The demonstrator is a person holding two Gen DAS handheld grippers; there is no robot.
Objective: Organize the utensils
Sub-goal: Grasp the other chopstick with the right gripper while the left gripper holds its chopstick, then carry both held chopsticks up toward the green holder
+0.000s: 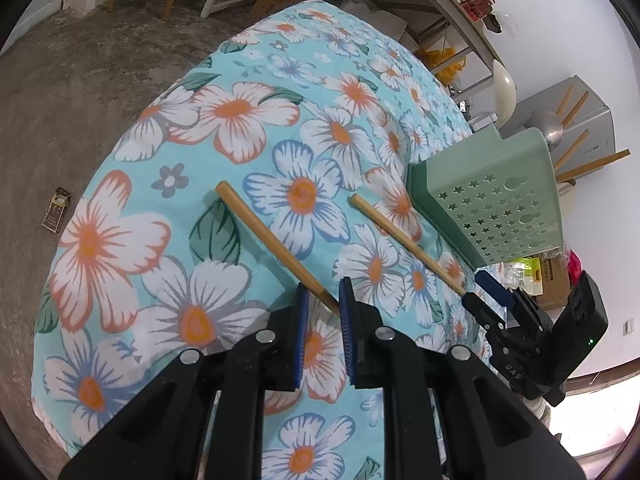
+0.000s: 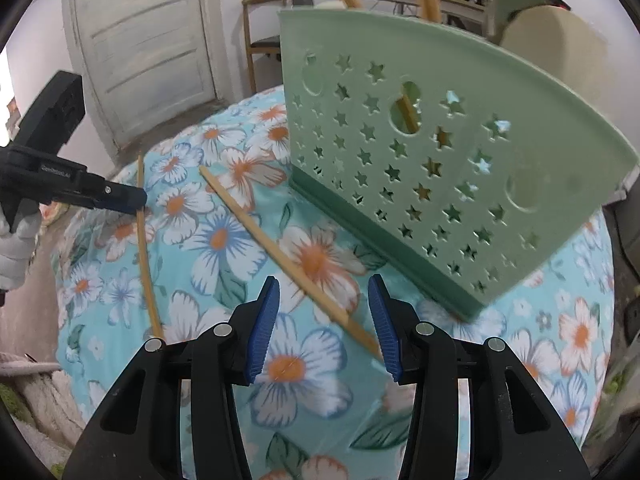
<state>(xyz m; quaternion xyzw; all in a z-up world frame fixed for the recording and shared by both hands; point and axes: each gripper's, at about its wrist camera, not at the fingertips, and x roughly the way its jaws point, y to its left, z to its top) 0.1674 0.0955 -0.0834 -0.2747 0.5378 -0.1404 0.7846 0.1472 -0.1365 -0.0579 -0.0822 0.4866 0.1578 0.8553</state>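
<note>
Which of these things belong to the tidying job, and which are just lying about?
Part of the job:
- two wooden chopsticks
- green utensil holder

Just lying about:
- small box on the floor
- white door
- wooden chair

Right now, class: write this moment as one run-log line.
left claw: shut on first chopstick | right claw: open, at tip of second chopstick | green holder: upright, sticks inside

Even, soft indoor light; my 2 fisheye views bend strongly at their dark rims. My right view shows motion blur across the green holder (image 2: 440,152); my left view stays sharp.
</note>
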